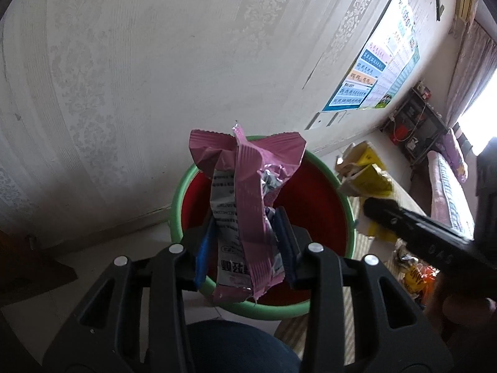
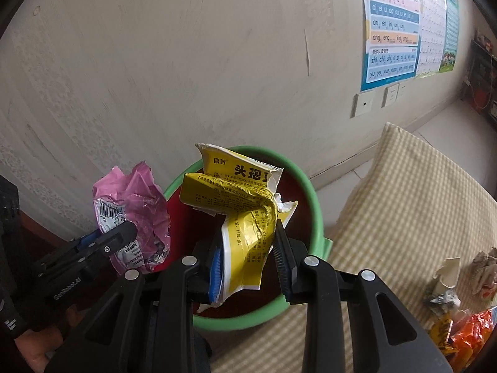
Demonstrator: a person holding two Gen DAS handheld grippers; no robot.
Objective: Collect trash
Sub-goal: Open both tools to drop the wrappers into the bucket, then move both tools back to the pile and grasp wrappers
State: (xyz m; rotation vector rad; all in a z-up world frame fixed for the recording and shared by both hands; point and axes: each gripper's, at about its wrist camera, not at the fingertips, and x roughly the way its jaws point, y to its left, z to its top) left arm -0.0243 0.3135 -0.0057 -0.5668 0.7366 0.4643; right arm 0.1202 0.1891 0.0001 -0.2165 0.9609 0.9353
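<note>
My left gripper [image 1: 245,242] is shut on a pink crumpled wrapper [image 1: 245,186] and holds it over the round bin with a green rim [image 1: 183,186] and red inside. My right gripper [image 2: 251,264] is shut on a torn yellow cardboard box [image 2: 239,199] and holds it above the same bin [image 2: 307,186]. In the left wrist view the right gripper [image 1: 413,230] comes in from the right with the yellow box [image 1: 366,177]. In the right wrist view the left gripper [image 2: 102,242] shows at the left with the pink wrapper [image 2: 133,205].
The bin stands on the floor against a patterned wall. A checked mat [image 2: 403,217] lies to its right with several more pieces of trash [image 2: 459,310] on it. A poster [image 2: 394,31] and wall sockets [image 2: 372,99] are on the wall.
</note>
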